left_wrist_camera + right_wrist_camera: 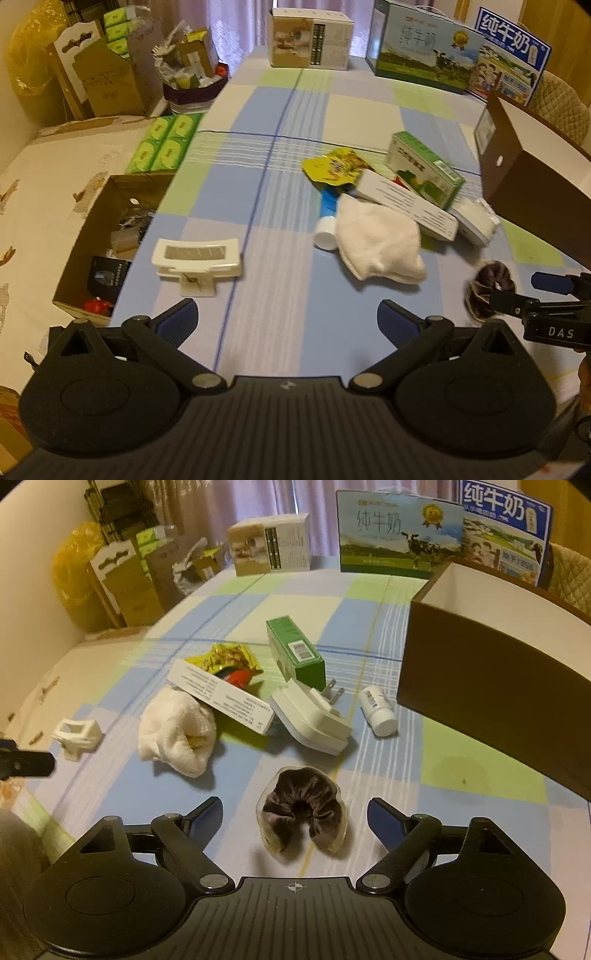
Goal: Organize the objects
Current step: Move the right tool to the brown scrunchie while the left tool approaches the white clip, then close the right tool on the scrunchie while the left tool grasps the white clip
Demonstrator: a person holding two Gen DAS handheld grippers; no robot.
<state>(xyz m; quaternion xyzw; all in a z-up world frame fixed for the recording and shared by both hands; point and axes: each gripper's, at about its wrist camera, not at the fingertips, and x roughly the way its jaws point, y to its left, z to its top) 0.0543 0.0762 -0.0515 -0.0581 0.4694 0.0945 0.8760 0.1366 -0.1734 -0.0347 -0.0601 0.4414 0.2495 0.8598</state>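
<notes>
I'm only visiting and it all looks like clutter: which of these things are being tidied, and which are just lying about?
Being tidied: scrunchie, white sock, plug adapter, small bottle, green box, snack packet, white clip, brown bin.

Lying about: milk cartons, tissue packs.

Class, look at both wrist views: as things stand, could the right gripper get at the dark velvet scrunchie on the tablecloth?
Probably yes. The right gripper is open, and the scrunchie lies directly ahead between its spread fingers, flat on the tablecloth, with nothing on top. The plug adapter sits farther off.
</notes>
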